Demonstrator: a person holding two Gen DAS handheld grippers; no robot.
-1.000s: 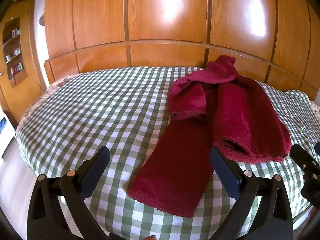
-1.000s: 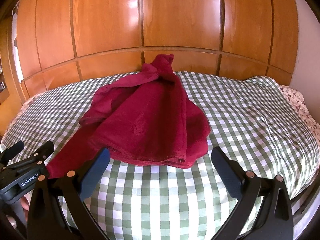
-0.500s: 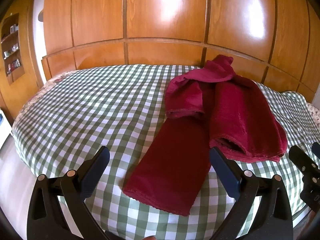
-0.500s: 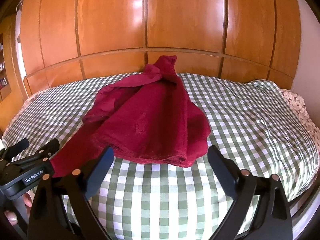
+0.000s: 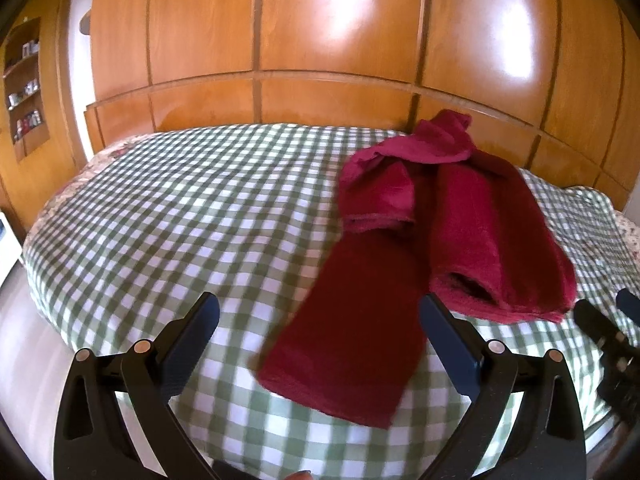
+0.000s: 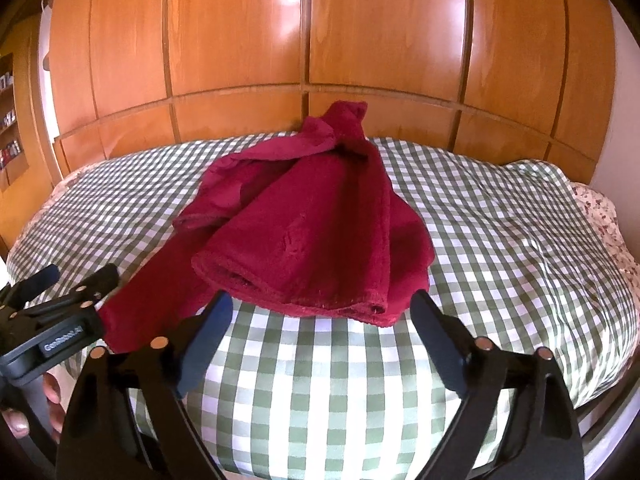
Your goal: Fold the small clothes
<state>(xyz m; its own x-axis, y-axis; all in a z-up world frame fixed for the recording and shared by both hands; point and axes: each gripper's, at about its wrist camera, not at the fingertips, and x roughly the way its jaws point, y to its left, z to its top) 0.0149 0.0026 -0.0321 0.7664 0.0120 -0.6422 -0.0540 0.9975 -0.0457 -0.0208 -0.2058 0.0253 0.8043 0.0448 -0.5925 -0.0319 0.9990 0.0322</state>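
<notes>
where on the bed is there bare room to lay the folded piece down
Bare checked cover runs from the red garment toward the shelf side, and beyond it toward the floral edge. The middle is crowded by the garment.

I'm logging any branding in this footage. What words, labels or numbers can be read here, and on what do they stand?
"GenRobot.AI": white print on the left gripper, seen in the right wrist view; small and slightly blurred.
Shelf items at far left: any labels too small to read.
Red garment, checked bedcover: no text.
</notes>
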